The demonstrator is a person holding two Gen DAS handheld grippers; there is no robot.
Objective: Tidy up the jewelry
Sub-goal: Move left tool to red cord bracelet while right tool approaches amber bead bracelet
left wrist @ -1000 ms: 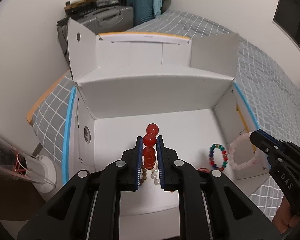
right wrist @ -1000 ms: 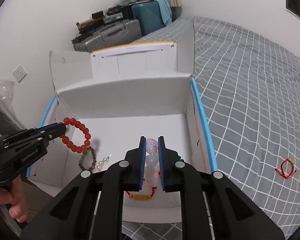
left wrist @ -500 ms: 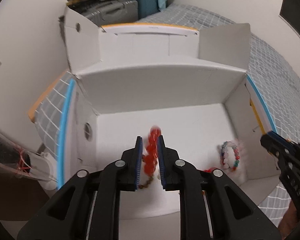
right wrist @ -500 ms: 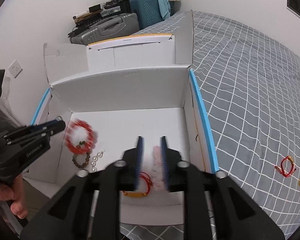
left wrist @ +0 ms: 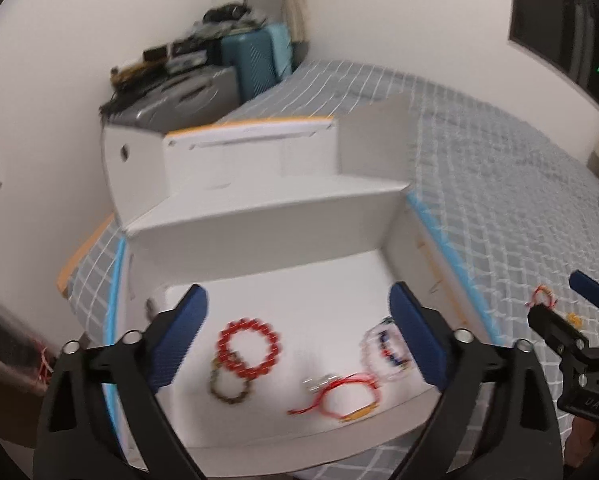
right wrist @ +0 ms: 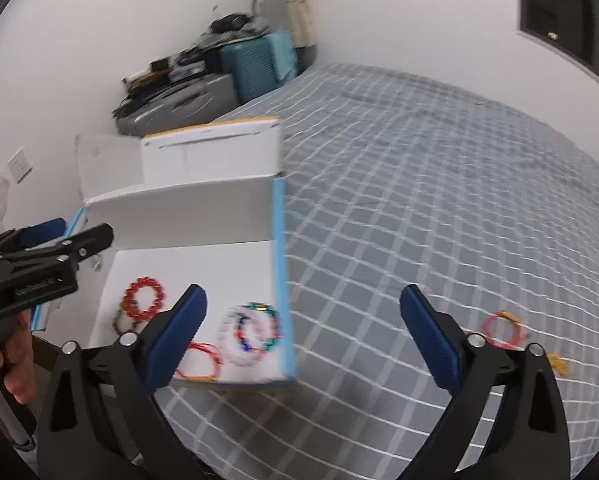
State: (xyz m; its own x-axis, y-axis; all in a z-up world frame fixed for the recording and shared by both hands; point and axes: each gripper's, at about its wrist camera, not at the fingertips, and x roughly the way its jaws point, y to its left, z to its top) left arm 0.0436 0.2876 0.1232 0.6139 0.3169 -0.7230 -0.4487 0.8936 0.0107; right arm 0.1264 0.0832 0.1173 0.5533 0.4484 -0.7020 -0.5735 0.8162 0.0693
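We are holding our left gripper [left wrist: 297,334] spread wide above the white cardboard box [left wrist: 267,236], where the round red bead bracelet [left wrist: 249,350] is lying; our right gripper [right wrist: 303,330] is gaping, empty, over the checked bedspread [right wrist: 439,208].

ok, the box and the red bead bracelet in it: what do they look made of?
Box: looks like thin white cardboard with a matte finish; the folded flaps and creased edges point to that. Red bead bracelet: round, glossy red beads, possibly glass, stone or plastic; motion blur leaves that open.
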